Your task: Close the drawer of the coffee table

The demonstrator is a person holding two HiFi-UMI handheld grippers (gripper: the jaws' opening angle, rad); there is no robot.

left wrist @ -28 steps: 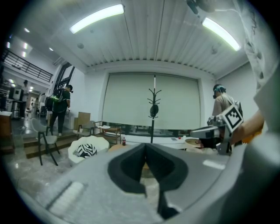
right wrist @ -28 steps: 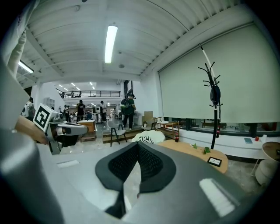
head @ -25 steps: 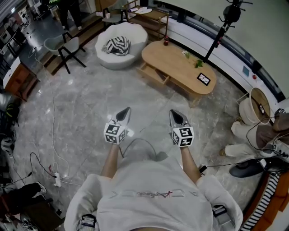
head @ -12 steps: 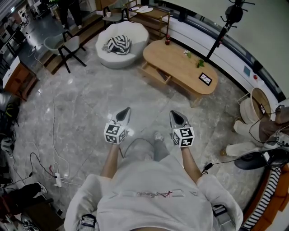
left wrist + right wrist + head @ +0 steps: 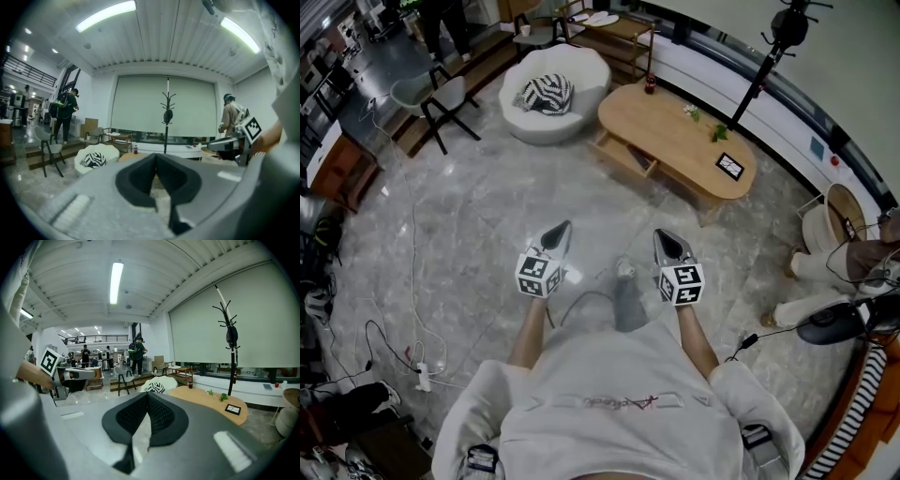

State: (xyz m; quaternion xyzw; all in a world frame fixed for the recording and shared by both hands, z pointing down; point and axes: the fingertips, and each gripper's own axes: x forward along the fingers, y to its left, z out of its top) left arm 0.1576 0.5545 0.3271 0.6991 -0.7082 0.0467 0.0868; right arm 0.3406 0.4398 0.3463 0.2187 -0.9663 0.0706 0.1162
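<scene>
An oval wooden coffee table (image 5: 675, 141) stands ahead on the marble floor, well beyond both grippers. Its drawer (image 5: 622, 156) hangs pulled out on the near left side. My left gripper (image 5: 557, 236) is held level in front of me, jaws shut and empty. To its right my right gripper (image 5: 669, 243) is also shut with nothing in it. In the right gripper view the table (image 5: 208, 399) shows at right past the shut jaws (image 5: 147, 395). In the left gripper view the jaws (image 5: 156, 156) meet at the tips and the table is mostly hidden behind them.
A white round armchair (image 5: 553, 92) with a striped cushion (image 5: 544, 94) sits left of the table. On the table are a small bottle (image 5: 650, 86), a plant sprig (image 5: 717, 132) and a tablet (image 5: 731, 166). A coat stand (image 5: 759, 66) rises behind. Cables (image 5: 403, 328) lie at left.
I have stepped forward: a foot now shows between the grippers, and the table has shifted slightly right in the head view. Both grippers stay shut.
</scene>
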